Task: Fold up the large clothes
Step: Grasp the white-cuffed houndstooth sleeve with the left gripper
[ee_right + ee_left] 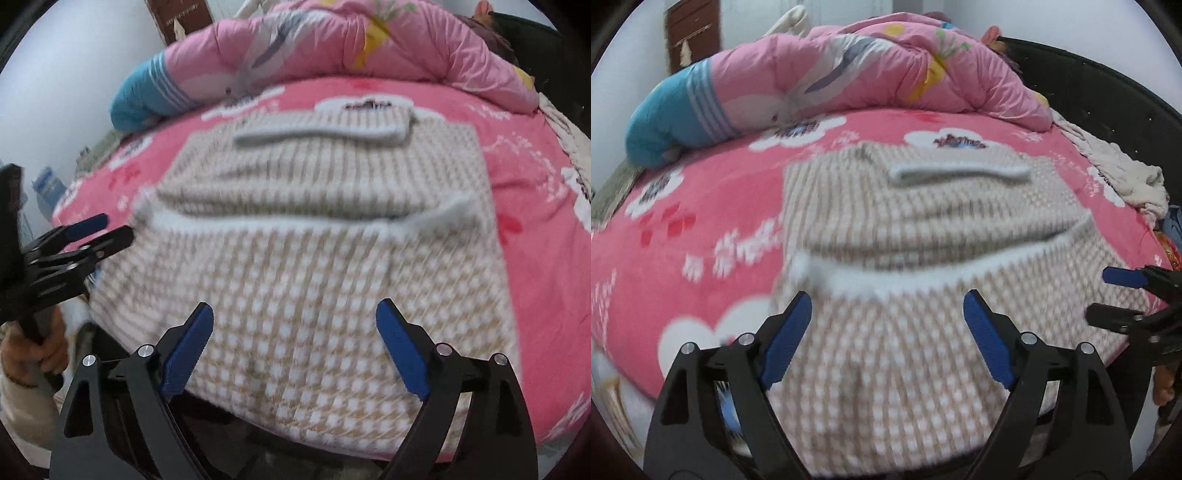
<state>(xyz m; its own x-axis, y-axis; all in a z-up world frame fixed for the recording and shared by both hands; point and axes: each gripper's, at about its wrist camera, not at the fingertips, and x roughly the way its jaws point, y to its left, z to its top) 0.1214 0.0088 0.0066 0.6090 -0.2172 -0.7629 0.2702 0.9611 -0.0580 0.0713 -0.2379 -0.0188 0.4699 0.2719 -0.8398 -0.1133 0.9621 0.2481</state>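
- Left claw hangs with its blue-padded fingers spread wide, pinching nothing, above the near part of the sweater.
- Blue pillow lies at the far left of the bed, touching the pink quilt heaped along the far side.
- Beige-and-white checked sweater sits in the middle of the bed's pink flowered sheet, its lower part folded up so a white ribbed hem runs across the middle, and a white-cuffed sleeve lies crosswise near the far edge.
- Near edge of the sweater drapes over the front edge of the bed; motion blur hides finer detail.
- White crumpled cloth lies at the bed's right edge beside a black headboard.
- Right claw is likewise spread wide and holds nothing, poised over the sweater's near right part; in the left wrist view it shows at the right border.
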